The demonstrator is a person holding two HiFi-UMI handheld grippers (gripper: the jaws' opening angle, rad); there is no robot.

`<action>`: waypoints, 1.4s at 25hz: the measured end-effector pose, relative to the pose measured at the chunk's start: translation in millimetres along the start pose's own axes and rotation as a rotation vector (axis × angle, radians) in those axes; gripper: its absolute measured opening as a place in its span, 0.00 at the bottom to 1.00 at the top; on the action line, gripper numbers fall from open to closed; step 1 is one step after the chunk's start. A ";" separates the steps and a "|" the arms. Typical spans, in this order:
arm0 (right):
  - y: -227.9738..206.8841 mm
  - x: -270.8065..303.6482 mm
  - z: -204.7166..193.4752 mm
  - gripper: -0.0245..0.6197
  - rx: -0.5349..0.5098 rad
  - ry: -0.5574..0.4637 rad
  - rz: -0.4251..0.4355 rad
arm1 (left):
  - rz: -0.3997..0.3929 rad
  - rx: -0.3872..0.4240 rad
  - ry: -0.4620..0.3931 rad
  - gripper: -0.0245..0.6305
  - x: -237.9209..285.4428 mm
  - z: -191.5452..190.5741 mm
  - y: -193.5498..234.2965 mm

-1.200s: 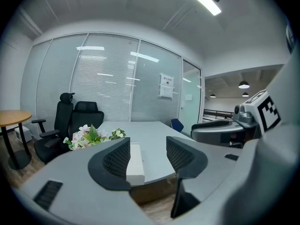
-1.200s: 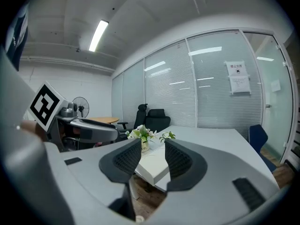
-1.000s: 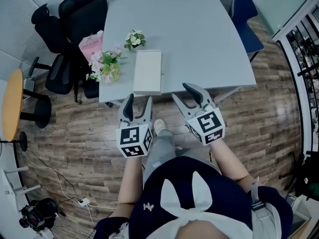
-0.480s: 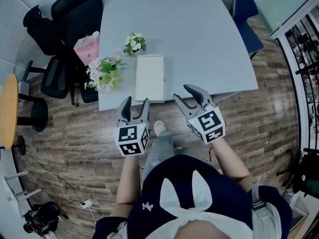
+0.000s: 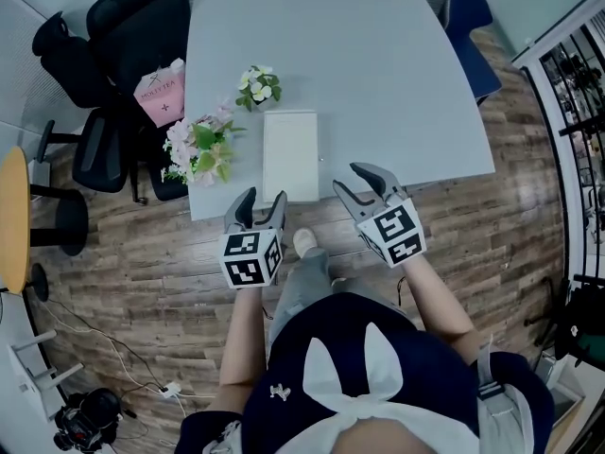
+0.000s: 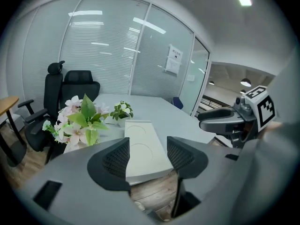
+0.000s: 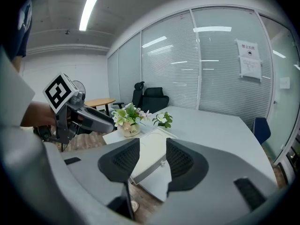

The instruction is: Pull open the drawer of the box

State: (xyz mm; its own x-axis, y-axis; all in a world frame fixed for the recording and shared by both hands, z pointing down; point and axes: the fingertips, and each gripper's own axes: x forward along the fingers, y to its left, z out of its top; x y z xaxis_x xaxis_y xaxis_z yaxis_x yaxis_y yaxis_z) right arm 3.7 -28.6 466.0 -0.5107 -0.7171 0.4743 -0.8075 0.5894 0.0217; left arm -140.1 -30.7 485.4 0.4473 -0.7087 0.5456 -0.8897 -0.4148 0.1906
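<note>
**Grey jaws apart, white box just ahead on the counter**

Nearest you, a pale shoe (image 5: 304,242) rests on the wood floor (image 5: 142,282) between your two grippers. Your left gripper (image 5: 262,201) hangs over that floor just short of the counter (image 5: 378,64), its jaws a moderate way apart with nothing between them. Your right gripper (image 5: 348,178) is at its 3 o'clock, tips at the counter's near edge, jaws spread wider and equally empty.

The white box (image 5: 290,154) lies flat by that near edge, at 12 o'clock from your left gripper and 10 o'clock from your right, touching neither. Its long sides run away from you, its drawer sits flush, and a small knob (image 7: 163,162) shows on the side facing your right gripper.

At the box's 9 o'clock stands a pot of pink and white flowers (image 5: 198,145). A smaller white-flowered plant (image 5: 255,81) sits at its 11 o'clock. Farther off at 10 o'clock, past the counter's left edge, a pink bag (image 5: 159,91) rests among black chairs (image 5: 113,45). A blue chair (image 5: 468,26) stands at 1 o'clock.
</note>
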 end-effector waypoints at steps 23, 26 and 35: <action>-22.6 78.6 -61.5 0.32 -0.007 0.254 0.005 | -0.152 -0.169 0.364 0.40 100.2 -71.0 54.3; -25.6 82.6 -71.2 0.32 -0.010 0.282 0.002 | -0.177 -0.204 0.378 0.40 105.6 -73.0 54.1; -30.4 88.8 -89.4 0.32 -0.017 0.337 0.029 | -0.168 -0.300 0.427 0.36 112.0 -83.9 55.7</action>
State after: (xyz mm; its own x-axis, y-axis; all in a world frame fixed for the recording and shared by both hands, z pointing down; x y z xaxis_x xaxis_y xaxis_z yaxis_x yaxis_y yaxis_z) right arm 9.3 -76.9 586.2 -0.4051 -0.5384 0.7389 -0.7873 0.6163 0.0175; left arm -147.2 -85.3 625.7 0.5641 -0.3266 0.7583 -0.8243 -0.2769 0.4939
